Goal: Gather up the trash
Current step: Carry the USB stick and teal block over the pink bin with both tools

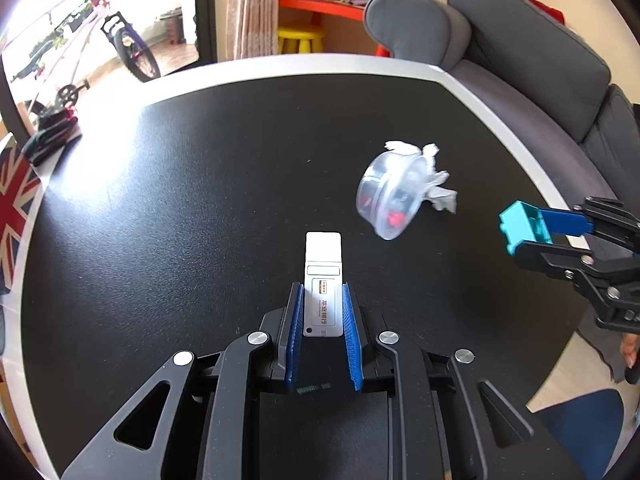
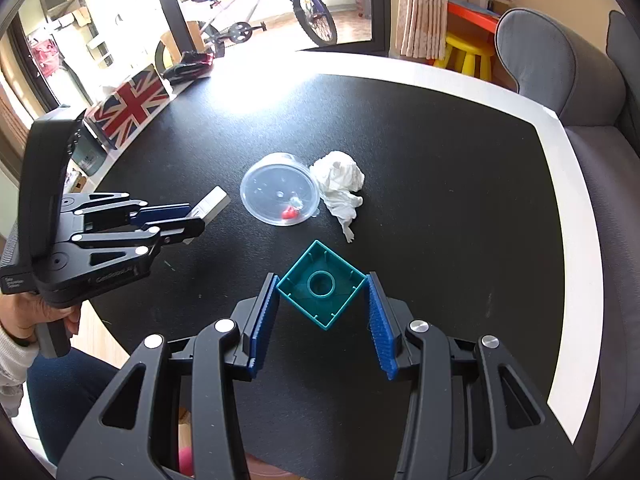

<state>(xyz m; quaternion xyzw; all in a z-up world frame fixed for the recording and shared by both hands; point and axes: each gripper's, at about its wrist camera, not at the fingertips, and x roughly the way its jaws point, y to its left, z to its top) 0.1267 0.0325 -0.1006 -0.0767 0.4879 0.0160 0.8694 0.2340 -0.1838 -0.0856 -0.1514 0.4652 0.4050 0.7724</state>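
Left gripper [image 1: 323,304] pinching a white card-like stick [image 1: 323,280], blue pads [image 1: 295,320] pressed against its two long edges. Stick pointing forward out of the jaws, printed label facing the camera, far end above the black table [image 1: 200,200]. In the right wrist view same gripper [image 2: 188,220] seen from the side, stick [image 2: 212,202] poking out past the fingertips, a hand [image 2: 60,312] and pale sleeve on the handle at the left edge.

Right gripper [image 2: 322,300] clamped on a teal hollow block [image 2: 322,288], corner-to-corner between the pads, open underside with its round socket facing the camera. Jaws about half spread, held apart by the block. From the left wrist view the block [image 1: 524,228] sits at the tip of the right gripper [image 1: 532,236], clear of the table surface.

Rest of the trash on the table, well apart from both grippers: clear plastic tub [image 2: 280,188] on its side, something small and red inside. Crumpled white tissue [image 2: 340,184] just beside it, touching or nearly so; cannot tell which.

Around the table: grey sofa [image 1: 540,60] on the far right, Union Jack box [image 2: 128,104] at the left rim, yellow stool [image 1: 302,40] and bicycle [image 2: 260,12] beyond.
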